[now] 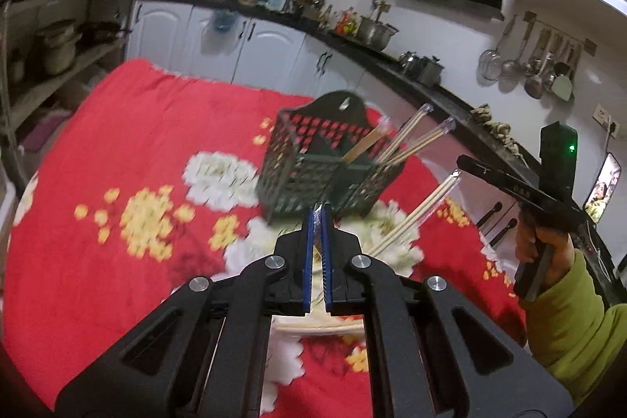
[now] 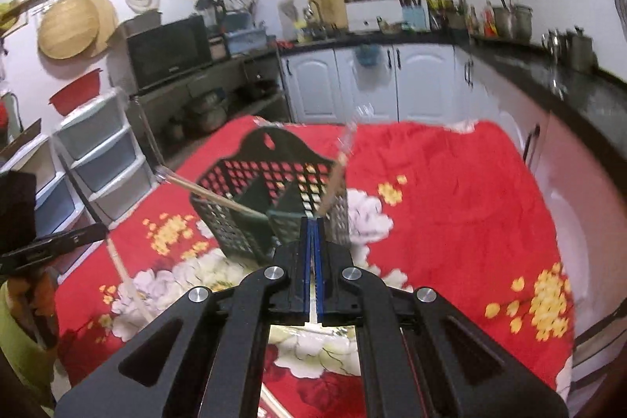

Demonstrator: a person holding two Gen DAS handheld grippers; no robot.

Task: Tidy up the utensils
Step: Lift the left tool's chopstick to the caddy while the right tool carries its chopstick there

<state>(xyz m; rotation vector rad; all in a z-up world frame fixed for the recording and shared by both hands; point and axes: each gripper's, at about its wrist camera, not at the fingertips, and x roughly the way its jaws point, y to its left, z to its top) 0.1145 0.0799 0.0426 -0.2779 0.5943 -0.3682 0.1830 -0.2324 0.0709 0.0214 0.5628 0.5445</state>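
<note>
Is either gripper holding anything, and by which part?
Cannot tell: left gripper and right gripper look shut, tips blurred against the utensil holder; no clear hold.

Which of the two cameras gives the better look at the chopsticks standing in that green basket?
The left wrist view: several chopsticks lean clearly from the basket. The right wrist view shows fewer, one blurred.

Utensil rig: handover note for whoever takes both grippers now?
Left gripper: fingers nearly shut on a thin clear-wrapped item; I can't tell what.
Right gripper: fingers shut; a thin pale stick seems pinched between them.
Dark green perforated plastic utensil caddy stands on the red floral tablecloth.
Done: several wrapped wooden chopstick pairs stand in it.
Left: one wrapped chopstick pair lies on the cloth beside the caddy.
</note>
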